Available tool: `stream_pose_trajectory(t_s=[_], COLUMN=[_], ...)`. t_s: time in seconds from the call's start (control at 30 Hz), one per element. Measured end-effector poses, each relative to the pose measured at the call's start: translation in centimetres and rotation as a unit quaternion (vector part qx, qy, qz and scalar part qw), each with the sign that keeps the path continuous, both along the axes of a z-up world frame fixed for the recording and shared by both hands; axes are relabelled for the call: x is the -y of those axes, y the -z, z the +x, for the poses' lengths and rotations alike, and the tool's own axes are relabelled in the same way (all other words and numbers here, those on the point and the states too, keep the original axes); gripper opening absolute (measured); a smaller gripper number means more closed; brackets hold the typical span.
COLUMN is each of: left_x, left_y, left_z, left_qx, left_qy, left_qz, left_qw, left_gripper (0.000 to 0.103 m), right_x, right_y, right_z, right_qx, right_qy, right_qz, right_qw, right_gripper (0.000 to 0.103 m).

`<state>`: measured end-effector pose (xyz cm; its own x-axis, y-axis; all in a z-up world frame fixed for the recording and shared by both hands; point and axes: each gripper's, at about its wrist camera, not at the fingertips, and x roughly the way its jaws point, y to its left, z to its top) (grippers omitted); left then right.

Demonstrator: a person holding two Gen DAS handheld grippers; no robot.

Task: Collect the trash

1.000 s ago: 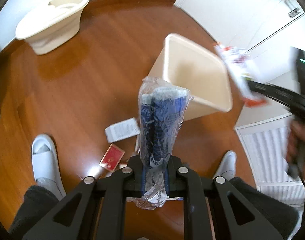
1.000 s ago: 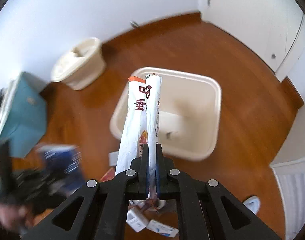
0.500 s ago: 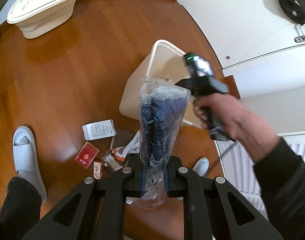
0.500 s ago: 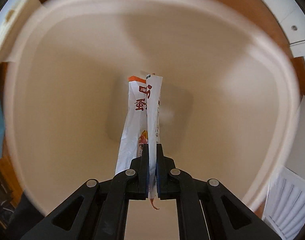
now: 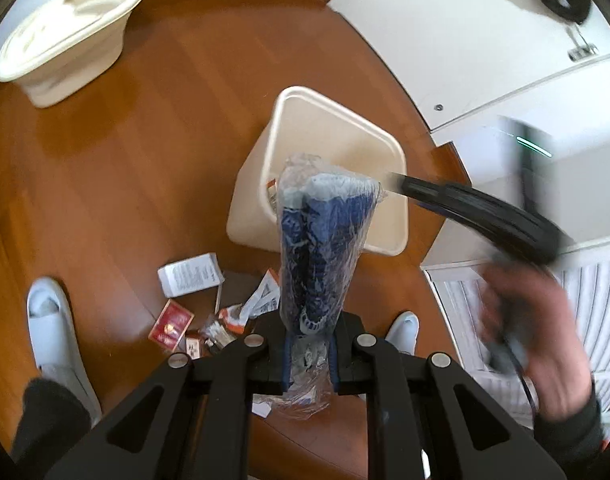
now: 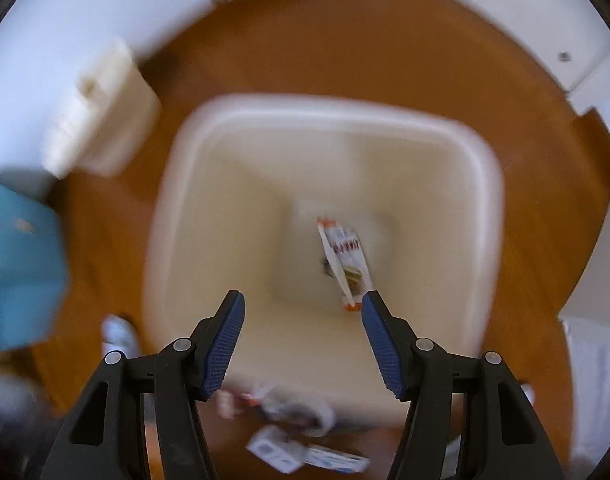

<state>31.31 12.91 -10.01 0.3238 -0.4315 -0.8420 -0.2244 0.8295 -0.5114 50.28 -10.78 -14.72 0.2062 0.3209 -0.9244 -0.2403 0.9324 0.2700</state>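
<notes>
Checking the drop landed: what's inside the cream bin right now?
One white-and-orange wrapper lies at the bottom of the cream bin. Blur hides anything small beside it; the near inner wall is out of sight.

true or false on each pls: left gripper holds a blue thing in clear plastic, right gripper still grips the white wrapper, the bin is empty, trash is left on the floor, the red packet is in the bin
1. The left gripper holds a blue item in clear plastic. True.
2. The right gripper grips the white wrapper. False: its jaws are opening with nothing between them.
3. The bin is empty. False: the white wrapper lies inside.
4. Trash lies on the floor. True: a white box and other litter.
5. The red packet is in the bin. False: it lies on the floor.
</notes>
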Motion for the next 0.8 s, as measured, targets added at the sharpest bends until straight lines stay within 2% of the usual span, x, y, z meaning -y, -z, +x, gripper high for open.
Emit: stream_pose_trajectory(t_s=[0.03, 0.07, 0.1, 0.13, 0.2, 0.27, 0.3, 0.33, 0.4, 0.43, 0.5, 0.57, 0.7, 0.77, 0.8], left_x=[0.4, 0.8, 1.2, 1.9, 3.6, 5.3, 6.2, 7.1, 8.8, 9.6, 10.7, 11.2, 12.5, 12.8, 12.8], left_y=[-0.3, -0.6, -0.8, -1.2, -1.5, -0.8, 0.3, 1.8, 5.3, 7.4, 11.0, 14.9, 18.7, 18.7, 18.3], left_z=[0.5, 1.2, 1.8, 3.3, 6.4, 10.4, 12.5, 14.4, 17.2, 18.6, 20.8, 22.7, 24.4, 24.4, 24.4], left_qx=[0.005, 0.013, 0.019, 0.026, 0.038, 0.045, 0.032, 0.016, -0.021, -0.047, -0.101, -0.165, -0.217, -0.222, -0.217], left_qy=[0.002, 0.004, 0.005, 0.008, 0.020, 0.025, 0.025, 0.027, 0.030, 0.033, 0.035, 0.025, 0.039, 0.039, 0.035], left_qz=[-0.002, 0.002, 0.007, 0.016, 0.033, 0.068, 0.087, 0.099, 0.114, 0.121, 0.131, 0.136, 0.143, 0.170, 0.171], left_qw=[1.0000, 0.9999, 0.9998, 0.9995, 0.9985, 0.9963, 0.9954, 0.9946, 0.9928, 0.9909, 0.9855, 0.9766, 0.9648, 0.9594, 0.9605], left_gripper=[0.013, 0.013, 0.013, 0.013, 0.013, 0.013, 0.013, 0.013, 0.013, 0.013, 0.013, 0.013, 0.015, 0.023, 0.039], right_x=[1.1, 3.5, 5.0, 6.6, 9.0, 11.3, 12.3, 13.5, 15.1, 15.9, 16.7, 16.8, 17.6, 18.2, 18.6], right_y=[-1.8, -4.7, -6.4, -7.9, -9.1, -9.5, -8.8, -8.2, -8.0, -8.0, -8.3, -8.9, -9.2, -8.6, -8.7], right_z=[-1.4, -4.5, -6.3, -8.5, -10.7, -11.2, -11.2, -10.8, -10.8, -11.0, -10.7, -11.8, -12.1, -11.8, -11.9], right_qx=[0.015, 0.044, 0.063, 0.085, 0.121, 0.150, 0.151, 0.129, 0.094, 0.092, 0.088, 0.082, 0.066, 0.051, 0.045], right_qy=[0.015, 0.040, 0.055, 0.069, 0.089, 0.106, 0.122, 0.135, 0.154, 0.157, 0.165, 0.172, 0.173, 0.181, 0.187], right_qz=[0.017, 0.046, 0.066, 0.092, 0.113, 0.094, 0.072, 0.082, 0.148, 0.155, 0.165, 0.191, 0.209, 0.217, 0.221], right_qw=[1.000, 0.997, 0.994, 0.990, 0.982, 0.978, 0.978, 0.979, 0.972, 0.971, 0.968, 0.963, 0.960, 0.958, 0.956], right_gripper=[0.074, 0.083, 0.086, 0.088, 0.088, 0.087, 0.087, 0.087, 0.087, 0.087, 0.087, 0.087, 0.087, 0.087, 0.087])
